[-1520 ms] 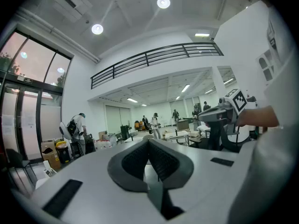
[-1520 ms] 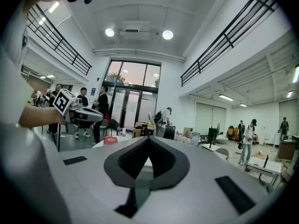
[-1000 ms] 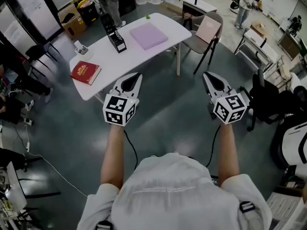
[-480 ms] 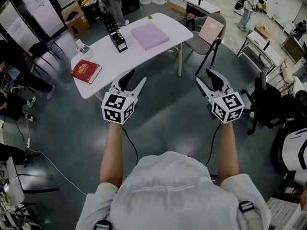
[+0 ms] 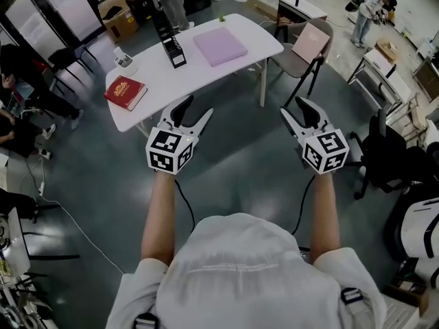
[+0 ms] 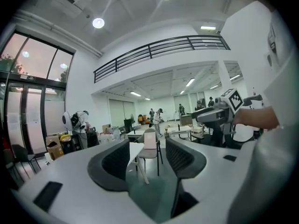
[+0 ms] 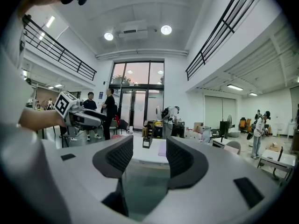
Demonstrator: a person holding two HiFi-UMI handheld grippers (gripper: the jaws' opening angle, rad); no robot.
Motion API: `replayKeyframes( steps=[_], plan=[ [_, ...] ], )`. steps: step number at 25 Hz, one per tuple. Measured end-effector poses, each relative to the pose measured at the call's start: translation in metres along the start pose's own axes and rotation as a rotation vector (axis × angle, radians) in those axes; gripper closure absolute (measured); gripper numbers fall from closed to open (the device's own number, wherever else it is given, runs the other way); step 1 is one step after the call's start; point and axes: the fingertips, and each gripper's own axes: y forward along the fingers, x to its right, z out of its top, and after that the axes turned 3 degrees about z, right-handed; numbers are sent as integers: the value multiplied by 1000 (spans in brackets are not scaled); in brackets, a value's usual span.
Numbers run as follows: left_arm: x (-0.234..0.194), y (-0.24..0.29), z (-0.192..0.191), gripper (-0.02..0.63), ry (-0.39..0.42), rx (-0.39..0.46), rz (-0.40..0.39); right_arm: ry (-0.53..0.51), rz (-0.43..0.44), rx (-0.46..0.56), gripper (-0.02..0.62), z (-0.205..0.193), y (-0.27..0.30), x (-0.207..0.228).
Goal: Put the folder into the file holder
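The purple folder [image 5: 219, 45] lies flat near the table's [image 5: 161, 101] right end, its slightly longer side running roughly along the table's length. Just left of it, by the far edge, stands the black file holder [image 5: 168, 40]; its contents cannot be made out. A red book [image 5: 125, 92] lies at the left end. Well short of the table, over the floor, the left gripper [image 5: 197, 108] and right gripper [image 5: 293, 110] are both opening, with nothing between their jaws.
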Motion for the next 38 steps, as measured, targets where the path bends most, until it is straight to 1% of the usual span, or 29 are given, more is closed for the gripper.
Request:
replayKeyframes(
  steps=[4, 8, 11, 17, 20, 24, 27, 28, 33, 38],
  plan=[
    [7, 3, -5, 350, -7, -29, 28, 1, 21, -4, 367, -5, -3, 11],
    [8, 4, -4, 350, -20, -28, 54, 5, 29, -5, 367, -4, -2, 24],
    [6, 9, -8, 350, -27, -36, 60, 11, 28, -12, 367, -8, 3, 29],
    [-12, 29, -17, 350, -34, -45, 58, 4, 26, -43, 357, -18, 27, 39],
    [-27, 49, -30, 350, -8, -72, 59, 4, 22, -64, 355, -26, 46, 50],
    [-61, 85, -37, 350, 6, -73, 48, -15, 19, -80, 354, -26, 84, 67],
    [-92, 117, -36, 350, 23, -68, 35, -17, -4, -72, 357, -17, 122, 89],
    [-103, 127, -36, 350, 21, -65, 30, -15, -14, -64, 371, -12, 136, 96],
    [-164, 181, -34, 350, -20, -54, 14, -19, -39, -44, 373, 14, 206, 128],
    [-224, 231, -27, 350, -31, -34, 6, -14, -50, -49, 388, 31, 278, 157]
  ],
)
